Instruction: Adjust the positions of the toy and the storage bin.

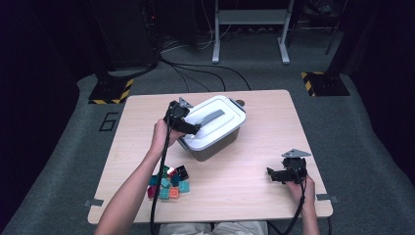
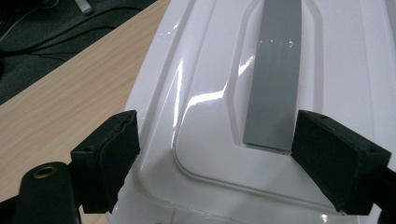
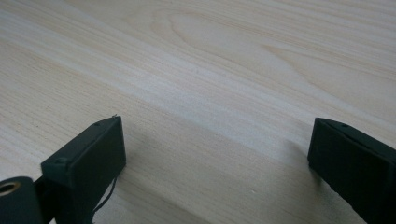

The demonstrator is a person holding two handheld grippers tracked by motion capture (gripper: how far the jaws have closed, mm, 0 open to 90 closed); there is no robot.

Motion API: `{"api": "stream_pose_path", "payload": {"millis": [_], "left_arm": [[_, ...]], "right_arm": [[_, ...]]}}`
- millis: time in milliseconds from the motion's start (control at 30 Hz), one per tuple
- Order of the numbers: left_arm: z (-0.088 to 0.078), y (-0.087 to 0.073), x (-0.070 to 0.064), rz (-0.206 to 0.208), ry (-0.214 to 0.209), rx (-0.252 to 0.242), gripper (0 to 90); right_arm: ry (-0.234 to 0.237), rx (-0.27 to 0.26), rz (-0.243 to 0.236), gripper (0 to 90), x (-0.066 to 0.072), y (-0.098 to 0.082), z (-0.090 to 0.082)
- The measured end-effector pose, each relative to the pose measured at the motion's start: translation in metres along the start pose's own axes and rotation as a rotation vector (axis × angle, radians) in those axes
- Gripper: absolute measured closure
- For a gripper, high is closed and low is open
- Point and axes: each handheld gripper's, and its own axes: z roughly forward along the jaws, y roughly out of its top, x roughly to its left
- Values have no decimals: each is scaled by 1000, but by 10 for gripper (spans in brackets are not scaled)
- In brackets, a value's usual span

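A storage box with a white lid (image 1: 222,111) and dark grey body sits mid-table, a grey handle (image 1: 211,117) lying flat along the lid. My left gripper (image 1: 193,128) hovers at the lid's near-left end. In the left gripper view the left gripper (image 2: 215,144) is open, its jaws wide apart just above the glossy lid (image 2: 205,70), one pad beside the end of the handle (image 2: 275,74), pressing nothing. My right gripper (image 1: 270,174) rests low near the table's right front. In its own view the right gripper (image 3: 215,140) is open over bare wood.
A cluster of several small coloured blocks (image 1: 170,183), teal, red and black, lies on the wooden table (image 1: 244,191) near the front left, beside the left forearm. Beyond the table's far edge are cables, a white stand's legs and striped floor plates.
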Motion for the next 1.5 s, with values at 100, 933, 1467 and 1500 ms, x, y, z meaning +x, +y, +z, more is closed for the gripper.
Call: {"api": "stream_pose_path", "payload": {"millis": [100, 933, 1467, 1500], "left_arm": [[0, 1, 4, 1, 10, 11, 150], [-7, -15, 37, -105, -18, 7, 134], [-11, -21, 39, -124, -52, 16, 141], [-11, -21, 39, -126, -51, 14, 141]], "right_arm": [[-3, -1, 7, 40, 0, 0, 0], [2, 8, 4, 41, 0, 1, -1], [157, -50, 22, 62, 31, 84, -10], [161, -46, 18, 62, 34, 91, -9]]}}
